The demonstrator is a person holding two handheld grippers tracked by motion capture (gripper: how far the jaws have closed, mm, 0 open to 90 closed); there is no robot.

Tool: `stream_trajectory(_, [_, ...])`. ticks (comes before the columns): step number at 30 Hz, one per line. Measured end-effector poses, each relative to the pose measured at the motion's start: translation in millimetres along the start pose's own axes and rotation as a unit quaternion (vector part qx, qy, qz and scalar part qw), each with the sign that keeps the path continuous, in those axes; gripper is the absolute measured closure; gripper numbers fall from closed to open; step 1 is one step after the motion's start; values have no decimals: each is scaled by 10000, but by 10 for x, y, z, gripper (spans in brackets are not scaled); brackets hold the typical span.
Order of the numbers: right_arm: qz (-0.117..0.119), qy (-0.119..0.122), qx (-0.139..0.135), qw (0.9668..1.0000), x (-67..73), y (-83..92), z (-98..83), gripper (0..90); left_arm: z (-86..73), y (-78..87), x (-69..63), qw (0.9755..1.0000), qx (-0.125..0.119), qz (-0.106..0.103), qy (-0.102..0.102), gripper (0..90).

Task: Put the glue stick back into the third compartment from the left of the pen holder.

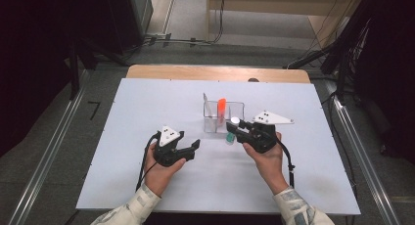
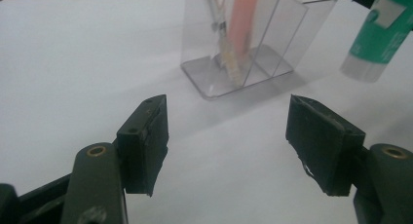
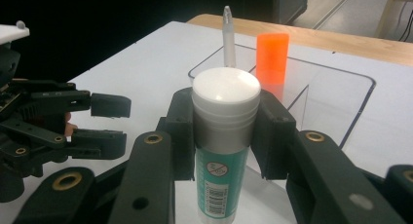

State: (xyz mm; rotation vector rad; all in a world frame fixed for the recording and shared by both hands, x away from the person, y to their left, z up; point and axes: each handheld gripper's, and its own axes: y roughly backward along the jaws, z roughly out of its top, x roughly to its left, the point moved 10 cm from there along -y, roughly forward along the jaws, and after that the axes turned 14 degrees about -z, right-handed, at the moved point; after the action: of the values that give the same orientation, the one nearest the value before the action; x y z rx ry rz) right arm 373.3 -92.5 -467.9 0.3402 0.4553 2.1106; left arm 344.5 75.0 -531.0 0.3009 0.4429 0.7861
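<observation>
Nearest the person, the left tongs [image 1: 195, 150] hang just above the white worktop [image 1: 147, 112] with their jaws spread wide and nothing between them; the right tongs [image 1: 234, 131] are clamped on a glue stick [image 3: 224, 151], pads pressed either side just under its white cap, the green tube upright and raised off the worktop, just in front of a clear plastic holder [image 1: 235, 110]; farther on, in that holder's compartments, stand an orange marker [image 1: 221, 107] and a thin clear pen [image 3: 227, 36]; the two tongs sit near each other without touching.
</observation>
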Motion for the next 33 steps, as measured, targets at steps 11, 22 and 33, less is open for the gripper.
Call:
stream_trajectory(11, [-109, -101, -108, 9998, -119, -7, 140, 626, -75, 120, 155, 9998, 28, 148, 114, 328])
stream_trajectory(22, [-253, -190, -137, 9994, -247, -75, 206, 626, -85, 123, 162, 9998, 34, 155, 130, 328])
stream_trajectory(33, [-373, -189, -230, 9989, -318, -98, 358, 626, -81, 127, 167, 9998, 11, 163, 142, 328])
